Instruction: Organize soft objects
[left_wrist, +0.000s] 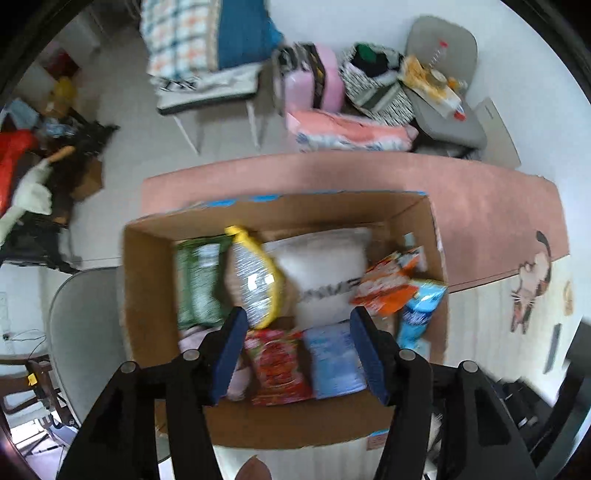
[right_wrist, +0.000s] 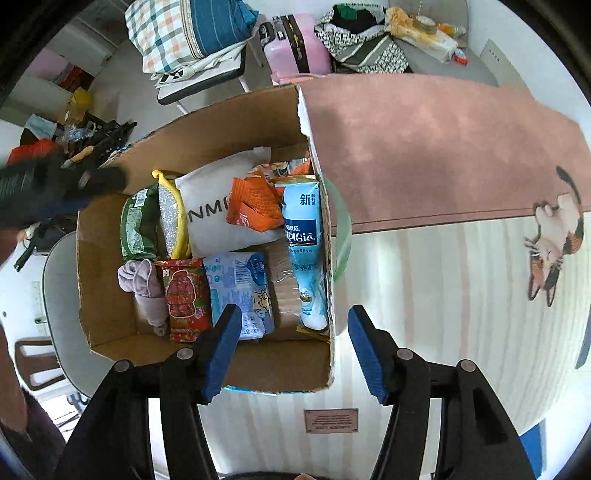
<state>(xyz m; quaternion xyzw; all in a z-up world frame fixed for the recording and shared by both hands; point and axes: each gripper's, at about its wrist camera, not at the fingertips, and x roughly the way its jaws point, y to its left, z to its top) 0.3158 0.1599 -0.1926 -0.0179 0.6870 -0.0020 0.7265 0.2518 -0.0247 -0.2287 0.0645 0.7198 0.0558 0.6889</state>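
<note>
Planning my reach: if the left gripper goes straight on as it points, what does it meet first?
Probably the red packet and the pale blue packet in the cardboard box, lying between the open left gripper fingers; depth is unclear.

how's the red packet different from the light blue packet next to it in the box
The red packet is narrower, with a red floral print; the light blue packet is wider, pale, with a barcode and cartoon face. The red packet lies beside a pinkish cloth. Both lie flat, side by side, in the cardboard box.
</note>
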